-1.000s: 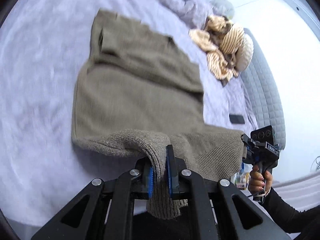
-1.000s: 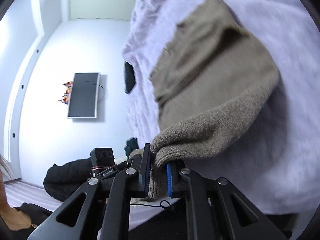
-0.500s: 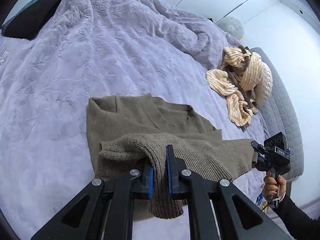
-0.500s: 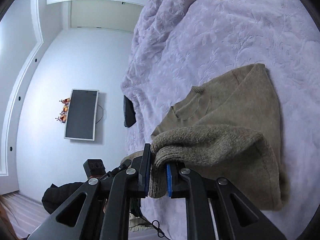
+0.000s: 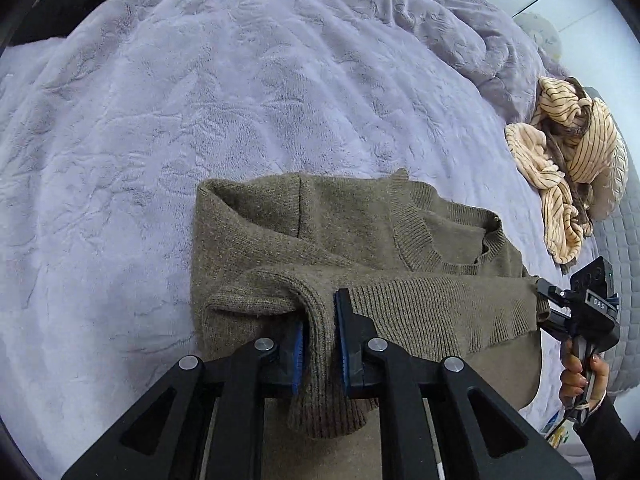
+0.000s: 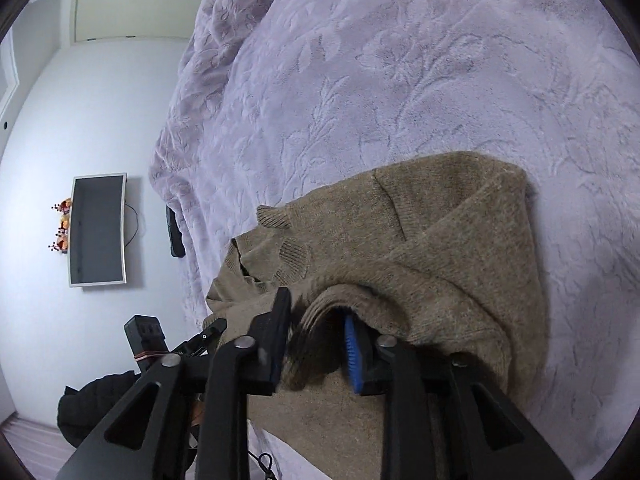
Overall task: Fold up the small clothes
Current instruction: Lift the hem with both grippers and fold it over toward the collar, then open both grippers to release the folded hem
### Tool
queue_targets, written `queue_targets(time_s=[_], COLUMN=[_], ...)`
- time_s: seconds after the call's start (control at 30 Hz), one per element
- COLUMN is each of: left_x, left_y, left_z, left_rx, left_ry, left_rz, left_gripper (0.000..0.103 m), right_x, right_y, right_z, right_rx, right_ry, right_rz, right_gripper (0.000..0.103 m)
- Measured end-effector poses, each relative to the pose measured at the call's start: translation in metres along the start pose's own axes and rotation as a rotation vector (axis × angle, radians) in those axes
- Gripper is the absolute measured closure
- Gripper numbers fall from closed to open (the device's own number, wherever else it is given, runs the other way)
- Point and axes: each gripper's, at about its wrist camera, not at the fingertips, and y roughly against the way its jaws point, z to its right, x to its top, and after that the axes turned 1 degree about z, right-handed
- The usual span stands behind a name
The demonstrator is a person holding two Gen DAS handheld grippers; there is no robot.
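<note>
A brown knitted sweater (image 5: 320, 232) lies on the lavender bedspread (image 5: 200, 100), its ribbed hem brought over toward the collar so it is doubled. My left gripper (image 5: 319, 320) still has a corner of the hem between its blue pads, and its jaws are starting to open. In the right wrist view the sweater (image 6: 440, 248) lies folded, and my right gripper (image 6: 316, 320) has its jaws opening, the other hem corner loose between them with neither pad pressing on it. The right gripper (image 5: 576, 308), held by a hand, also shows at the sweater's right edge.
A crumpled beige striped garment (image 5: 568, 160) lies at the bed's far right, beside a grey quilted cushion (image 5: 624, 240). Beyond the bed's edge are a wall-mounted screen (image 6: 98, 228), a black object (image 6: 175, 232) at the bedside and a dark sleeve (image 6: 92, 404).
Both grippers carried the hem across the sweater toward its collar and sank, folding it in half. The right jaws have spread apart; the left ones have barely parted.
</note>
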Motion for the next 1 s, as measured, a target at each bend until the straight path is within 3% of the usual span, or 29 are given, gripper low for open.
queue_targets(time_s=[0.03, 0.07, 0.13, 0.17, 0.3, 0.33, 0.4, 0.43, 0.47, 0.6, 0.73, 0.87, 1.0], left_x=[-0.002, -0.004, -0.006, -0.006, -0.013, -0.017, -0.028, -0.033, -0.039, -0.054, -0.035, 0.004, 0.029], left_y=[0.01, 0.019, 0.036, 0.046, 0.072, 0.073, 0.07, 0.065, 0.058, 0.015, -0.011, -0.023, -0.021], left_z=[0.004, 0.009, 0.015, 0.017, 0.022, 0.024, 0.028, 0.032, 0.033, 0.037, 0.052, 0.053, 0.042], left_rx=[0.014, 0.034, 0.068, 0.093, 0.111, 0.113, 0.116, 0.117, 0.125, 0.169, 0.197, 0.222, 0.219], left_ry=[-0.022, -0.045, -0.085, -0.105, -0.143, -0.151, -0.177, -0.193, -0.209, -0.242, -0.259, -0.202, -0.106], left_rz=[0.013, 0.025, 0.066, 0.093, 0.118, 0.111, 0.089, 0.071, 0.05, -0.056, -0.032, 0.035, 0.097], left_gripper=[0.079, 0.07, 0.024, 0.018, 0.018, 0.018, 0.018, 0.018, 0.018, 0.018, 0.018, 0.018, 0.018], right_x=[-0.001, -0.003, -0.005, -0.006, -0.016, -0.021, -0.03, -0.036, -0.04, -0.047, -0.031, 0.004, 0.038], right_y=[0.006, 0.014, 0.034, 0.042, 0.065, 0.068, 0.069, 0.065, 0.059, 0.022, -0.012, -0.025, -0.008], right_z=[-0.006, -0.012, -0.025, -0.03, -0.041, -0.043, -0.045, -0.044, -0.043, -0.038, -0.045, -0.047, -0.043], right_rx=[0.024, 0.048, 0.101, 0.123, 0.099, 0.083, 0.063, 0.034, 0.008, -0.121, -0.173, -0.228, -0.244], right_ry=[0.015, 0.026, 0.05, 0.054, 0.081, 0.096, 0.111, 0.116, 0.123, 0.198, 0.249, 0.252, 0.182], right_rz=[0.009, 0.021, 0.052, 0.06, 0.069, 0.061, 0.043, 0.022, 0.001, -0.101, -0.12, -0.047, 0.075], right_gripper=[0.024, 0.017, 0.017, 0.017, 0.019, 0.023, 0.05, 0.073, 0.081, 0.083, 0.083, 0.083, 0.082])
